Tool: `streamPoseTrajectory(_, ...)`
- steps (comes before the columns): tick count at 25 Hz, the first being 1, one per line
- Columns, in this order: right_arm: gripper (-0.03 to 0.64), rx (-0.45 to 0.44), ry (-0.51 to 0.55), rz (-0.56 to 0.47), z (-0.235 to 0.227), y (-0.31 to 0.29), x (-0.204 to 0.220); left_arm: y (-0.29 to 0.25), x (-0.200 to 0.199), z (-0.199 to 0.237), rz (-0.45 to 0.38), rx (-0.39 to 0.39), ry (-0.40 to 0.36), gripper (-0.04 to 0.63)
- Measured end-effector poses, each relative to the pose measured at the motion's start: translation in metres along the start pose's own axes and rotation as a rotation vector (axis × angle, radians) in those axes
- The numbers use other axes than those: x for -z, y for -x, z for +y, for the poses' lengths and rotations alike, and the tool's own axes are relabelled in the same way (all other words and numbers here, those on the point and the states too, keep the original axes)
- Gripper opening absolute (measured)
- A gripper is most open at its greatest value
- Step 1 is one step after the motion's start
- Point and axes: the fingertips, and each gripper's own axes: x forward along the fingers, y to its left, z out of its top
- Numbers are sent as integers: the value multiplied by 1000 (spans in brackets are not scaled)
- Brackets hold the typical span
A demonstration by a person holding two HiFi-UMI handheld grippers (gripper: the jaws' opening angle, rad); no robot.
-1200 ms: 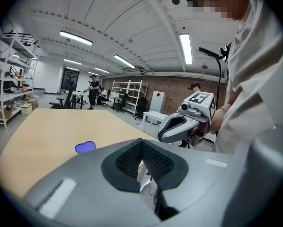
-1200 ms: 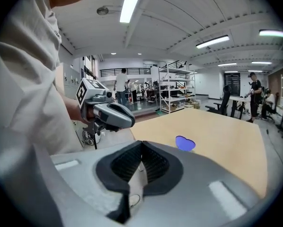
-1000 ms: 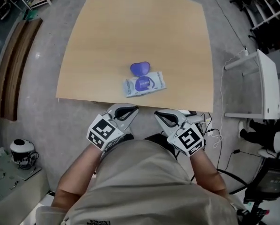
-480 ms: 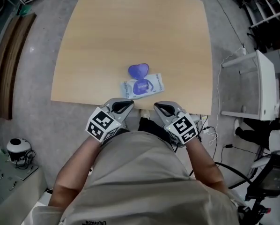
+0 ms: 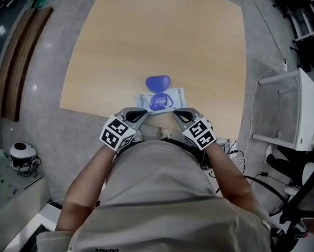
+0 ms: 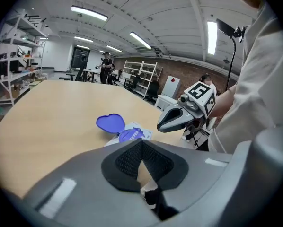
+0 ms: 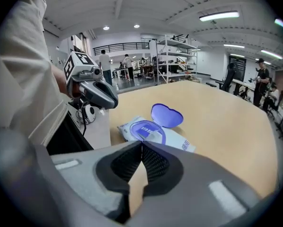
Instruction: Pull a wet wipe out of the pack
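Note:
A white wet wipe pack lies near the front edge of the wooden table, and its purple heart-shaped lid is flipped open toward the far side. My left gripper is shut and empty, just short of the pack's near left corner. My right gripper is shut and empty at the pack's near right corner. In the left gripper view the pack and lid lie beyond my closed jaws, with the right gripper beside them. The right gripper view shows the pack, lid and left gripper.
A white metal frame stands on the floor to the right, with cables near it. Wooden boards lie along the left, and a small round device sits at lower left. Shelving and several people stand far behind the table.
Both grippers have moved forward from over my lap to the table's front edge, and are now close to the pack. The pack and its lid have not moved.

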Motion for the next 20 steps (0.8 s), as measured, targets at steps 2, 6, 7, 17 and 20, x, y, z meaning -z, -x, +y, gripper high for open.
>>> streamPoseTrajectory(2,3,-7,9,22,-6,-7,7,-9,11,6,23,-10,28,5)
streamPoseTrajectory(6,3,-33,27,42,-9,-17,15,-27,38,19,88,-31,50,5)
streamPoseTrajectory(7,3,-43,30,45,-8,-18,15,-30,43,22,99,-35,59,5)
streamPoseTrajectory(17,5,-74,60,80,-16,-26,15,-54,67,39,146,-58,102,6)
streamPoseTrajectory(20,18,-80,77,102,-18,-33,16,-56,70,42,143,-62,112,5)
